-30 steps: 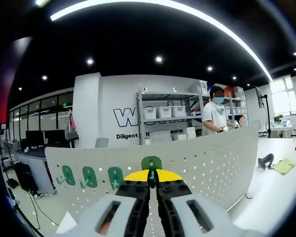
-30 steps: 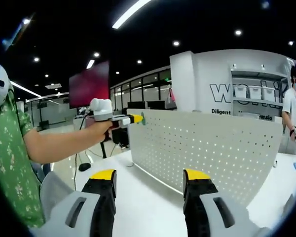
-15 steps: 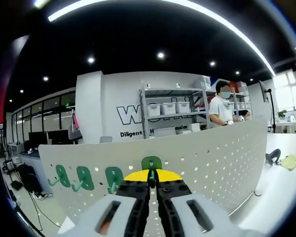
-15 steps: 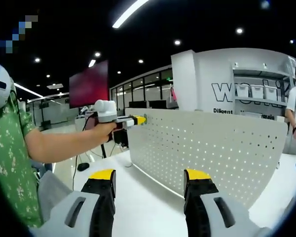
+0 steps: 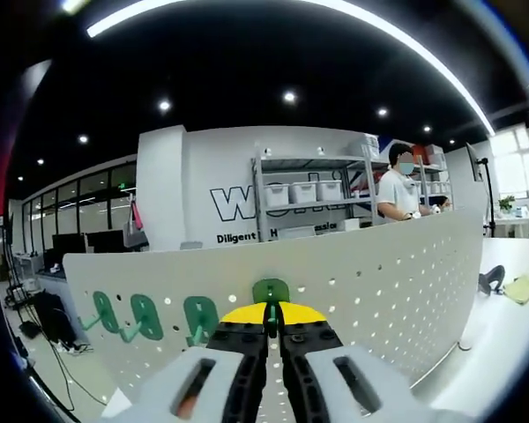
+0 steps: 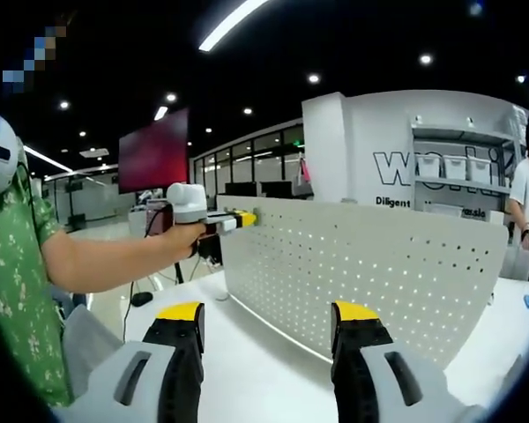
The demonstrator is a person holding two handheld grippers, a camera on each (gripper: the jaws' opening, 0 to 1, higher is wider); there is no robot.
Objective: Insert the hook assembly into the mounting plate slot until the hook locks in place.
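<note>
Hung hooks (image 5: 146, 317): three green hooks in a row on the left part of the board's face, left gripper view.
Held hook (image 5: 270, 291): green hook assembly, its rounded top showing just above the yellow jaw tips, right at the perforated face; whether it is seated in a slot cannot be told.
Left gripper (image 5: 271, 321): jaws clenched together on the held hook, tips pressed up to the board.
Mounting plate (image 5: 397, 273): white perforated panel standing upright on the white table (image 5: 502, 339), curving away to the right.
Table items: a dark object (image 5: 491, 279) and a yellow-green pad (image 5: 520, 289) lie on the table at far right, apart from the board.
Bystander (image 5: 400, 189): person in a white shirt behind the board, beside a shelving rack (image 5: 310, 198) with white bins.

Person's arm (image 6: 115, 257): bare forearm from a green patterned sleeve, right gripper view, reaching right.
Left gripper, side-on (image 6: 242, 218): yellow tips meeting the board's upper left edge.
Mounting plate, far face (image 6: 370, 278): upright on the table.
Right gripper (image 6: 269, 319): jaws spread wide apart, nothing between them, held above the table short of the board.
</note>
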